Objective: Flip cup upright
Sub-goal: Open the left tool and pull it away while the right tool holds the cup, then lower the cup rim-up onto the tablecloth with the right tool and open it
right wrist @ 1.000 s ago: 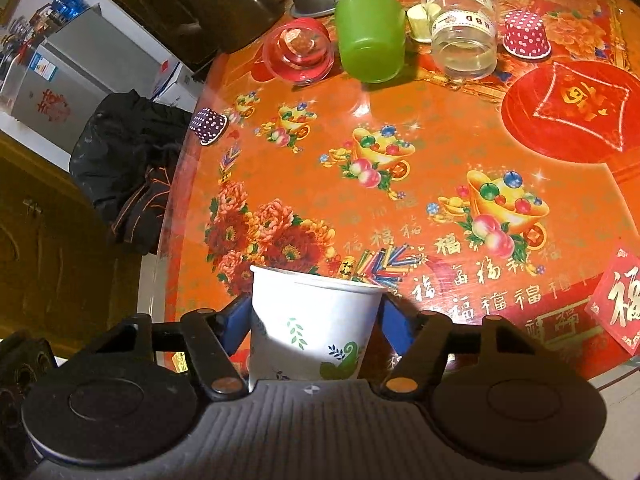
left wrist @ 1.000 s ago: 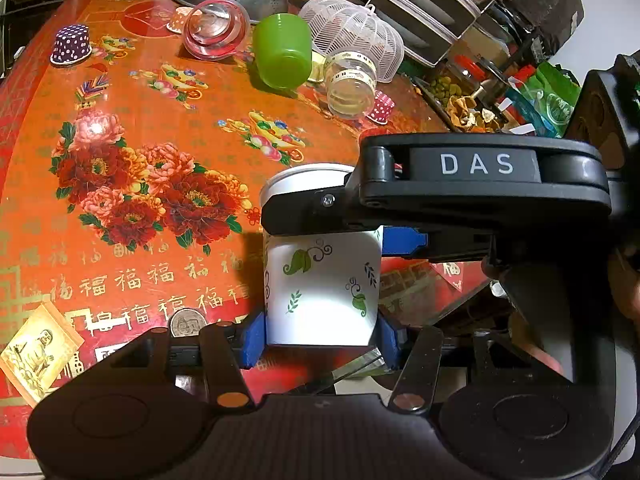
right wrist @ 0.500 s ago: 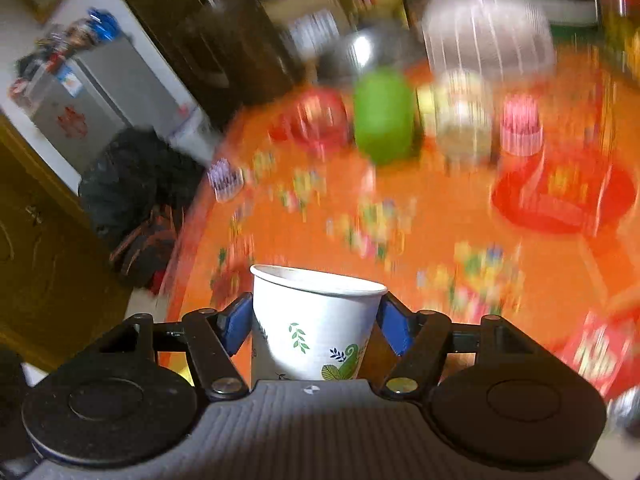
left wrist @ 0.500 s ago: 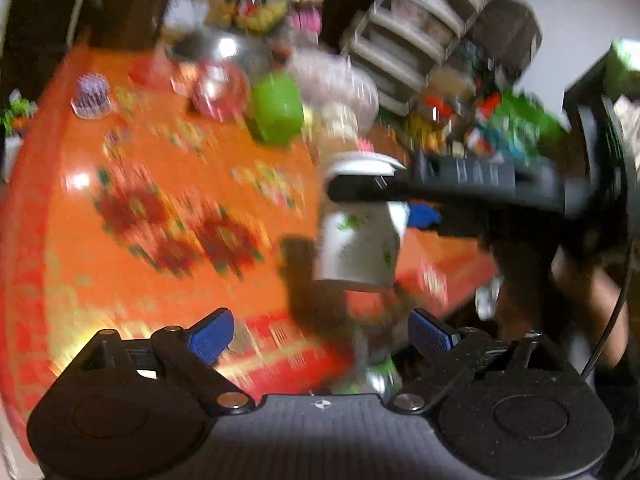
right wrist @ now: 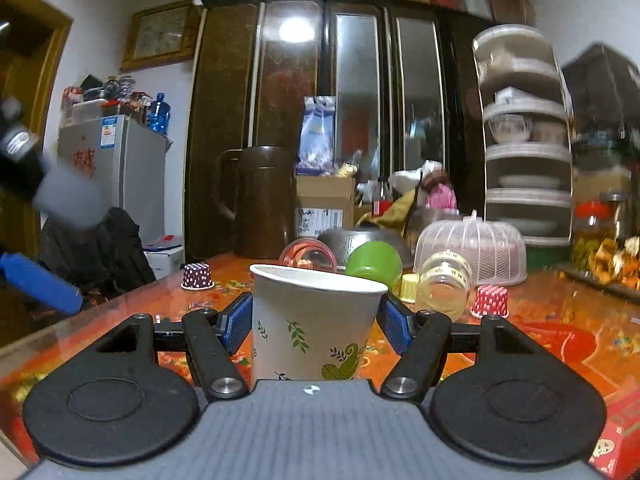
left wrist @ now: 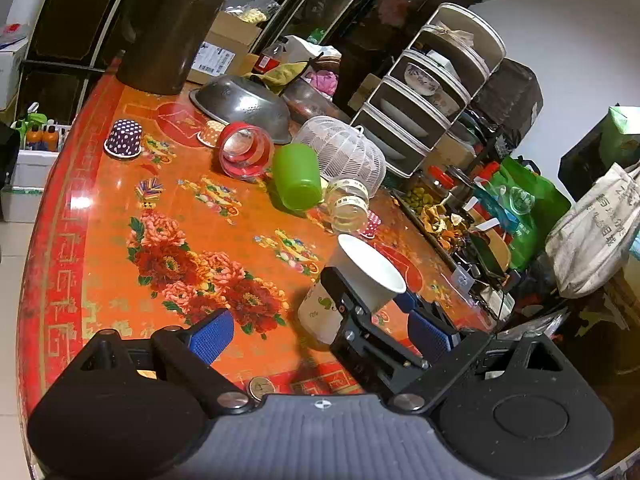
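A white paper cup with green leaf prints (right wrist: 314,320) stands mouth up between the blue pads of my right gripper (right wrist: 316,322), which is shut on it low over the red flowered table (right wrist: 560,332). In the left wrist view the same cup (left wrist: 360,276) shows tilted, held by the black right gripper, to the right of centre. My left gripper (left wrist: 320,330) is open and empty, its blue pads (left wrist: 212,332) wide apart, drawn back from the cup.
At the back of the table lie a green cup (left wrist: 298,178) on its side, a red-rimmed glass (left wrist: 244,152), a clear jar (left wrist: 350,206), a white mesh cover (left wrist: 344,152), a steel colander (left wrist: 244,106), small dotted cups (left wrist: 124,138) and a dark jug (left wrist: 168,28).
My left gripper has let go of the cup, opened and pulled back. My right gripper has kept hold of the cup and tilted level, bringing it down near the table.
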Demonstrator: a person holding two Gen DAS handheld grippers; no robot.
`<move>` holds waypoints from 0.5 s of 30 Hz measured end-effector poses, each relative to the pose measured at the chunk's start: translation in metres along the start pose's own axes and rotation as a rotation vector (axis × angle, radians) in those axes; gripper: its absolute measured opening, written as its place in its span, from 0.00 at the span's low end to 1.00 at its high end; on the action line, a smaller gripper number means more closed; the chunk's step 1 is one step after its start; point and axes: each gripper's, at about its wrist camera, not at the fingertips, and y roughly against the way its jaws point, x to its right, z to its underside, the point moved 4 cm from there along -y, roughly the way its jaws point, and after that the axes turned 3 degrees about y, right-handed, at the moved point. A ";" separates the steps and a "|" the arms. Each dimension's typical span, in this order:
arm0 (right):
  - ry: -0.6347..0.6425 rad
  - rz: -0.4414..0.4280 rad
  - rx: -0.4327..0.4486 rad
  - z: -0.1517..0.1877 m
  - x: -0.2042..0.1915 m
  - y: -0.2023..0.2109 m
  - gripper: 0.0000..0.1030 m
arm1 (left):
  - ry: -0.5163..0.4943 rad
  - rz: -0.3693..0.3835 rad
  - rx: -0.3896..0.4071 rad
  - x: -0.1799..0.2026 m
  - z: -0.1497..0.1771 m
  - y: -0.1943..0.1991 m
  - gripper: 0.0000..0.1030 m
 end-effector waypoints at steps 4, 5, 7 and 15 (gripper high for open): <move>-0.022 0.012 -0.013 -0.005 0.003 0.000 0.66 | 0.010 0.006 -0.011 -0.001 0.001 -0.003 0.93; -0.021 0.010 -0.020 -0.006 0.003 0.000 0.66 | 0.010 0.008 -0.012 -0.002 0.002 -0.003 0.93; -0.019 0.004 -0.046 -0.005 0.001 -0.002 0.65 | 0.008 0.007 -0.013 -0.002 0.003 -0.003 0.93; -0.033 -0.006 -0.078 -0.003 -0.002 -0.003 0.81 | 0.010 -0.011 0.001 -0.007 0.001 0.000 0.93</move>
